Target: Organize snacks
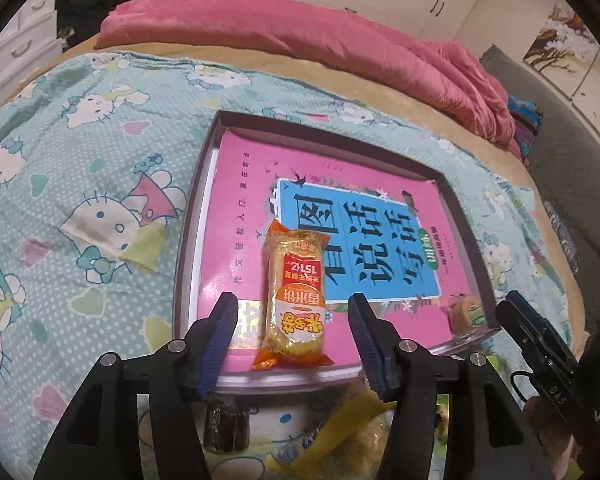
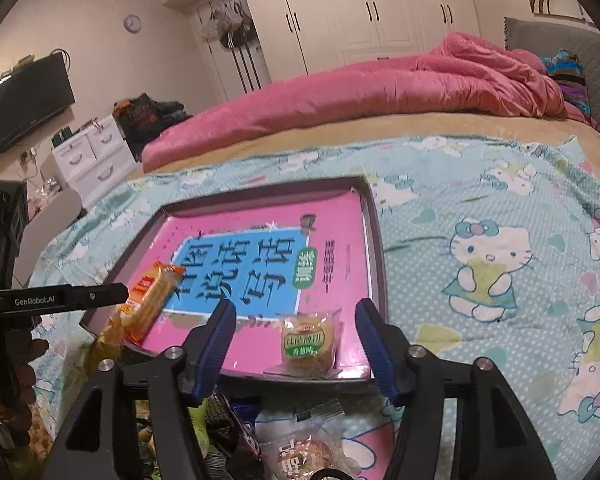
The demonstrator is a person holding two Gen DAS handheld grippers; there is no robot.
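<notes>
Loose snacks [image 2: 300,452] are lying nearest on the bed. Both hand-held grippers, left [image 1: 292,336] and right [image 2: 296,340], are standing spread, straddling a rice cracker [image 1: 296,300] and cake [image 2: 308,344] resting in the tray [image 2: 376,240]. Withdraw straight back, avoiding packet contact.

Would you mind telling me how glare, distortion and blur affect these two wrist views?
Left wrist view: fisheye bows the tray rim; the rice-cracker packet is sharp, the snacks below the fingers blurred. Right wrist view: glare on the pink book cover, wardrobe doors curve, the green-label cake stays legible.
</notes>
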